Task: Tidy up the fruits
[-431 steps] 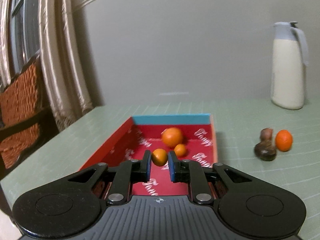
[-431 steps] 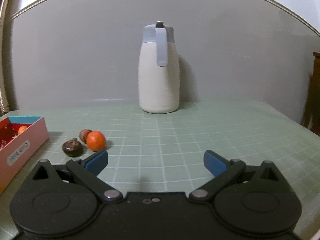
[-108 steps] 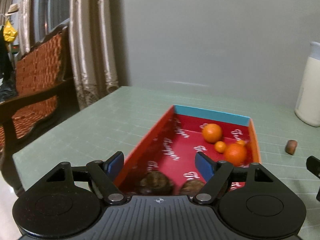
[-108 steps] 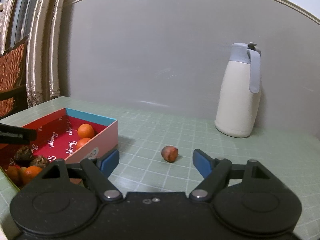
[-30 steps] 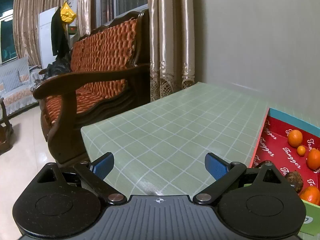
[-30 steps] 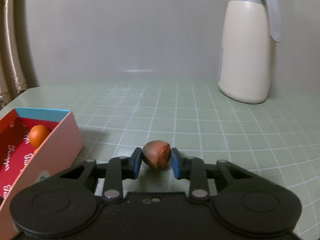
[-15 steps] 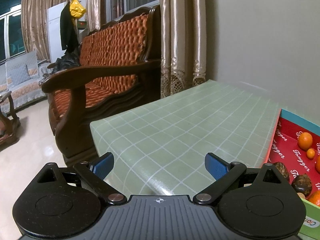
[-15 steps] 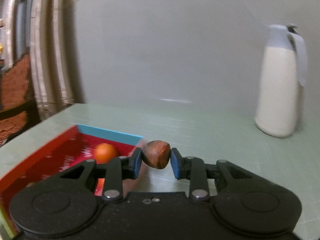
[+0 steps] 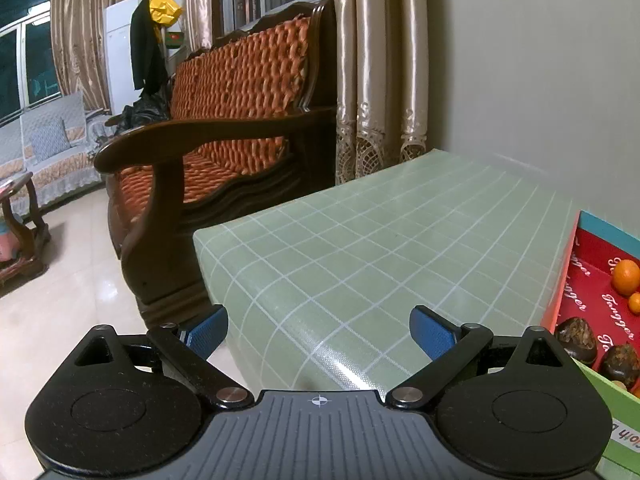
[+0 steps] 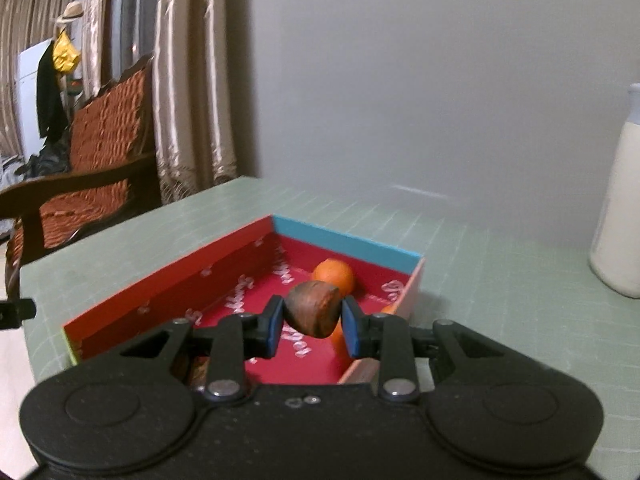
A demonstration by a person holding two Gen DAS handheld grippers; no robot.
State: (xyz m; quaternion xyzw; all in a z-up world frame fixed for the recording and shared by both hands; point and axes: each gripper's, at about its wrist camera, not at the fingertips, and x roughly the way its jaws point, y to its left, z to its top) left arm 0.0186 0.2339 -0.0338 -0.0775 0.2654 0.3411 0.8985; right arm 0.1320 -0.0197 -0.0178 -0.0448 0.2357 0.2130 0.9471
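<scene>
Sitting idle on the left: black two-finger left gripper (image 9: 319, 332) with blue pads spread wide, nothing between them, pointing off past the corner of the pale green grid-patterned table (image 9: 360, 248) toward a carved wooden bench with orange woven cushions (image 9: 224, 116). Just catching the edge of the red cardboard box with a blue end wall (image 9: 560, 280) at far right of that view, already holding two dark wrinkly brown fruits (image 9: 578, 338) and a smooth round orange (image 9: 626, 277).

Moving right, doing the carrying step: black right gripper (image 10: 313, 322) pinching a dull brown, roundish, slightly pointed fruit (image 10: 313, 314) between its blue pads, hanging over the box interior, above the red printed floor. Looking like the last loose piece, so probably close to done.

Next up, probably: lowering a bit, finding a bare patch of floor away from the orange, then easing the pads apart. Rounded and hard-looking, so likely rolling if dropped from height.

Cream plastic jug (image 10: 620, 208) standing well apart at far right.
</scene>
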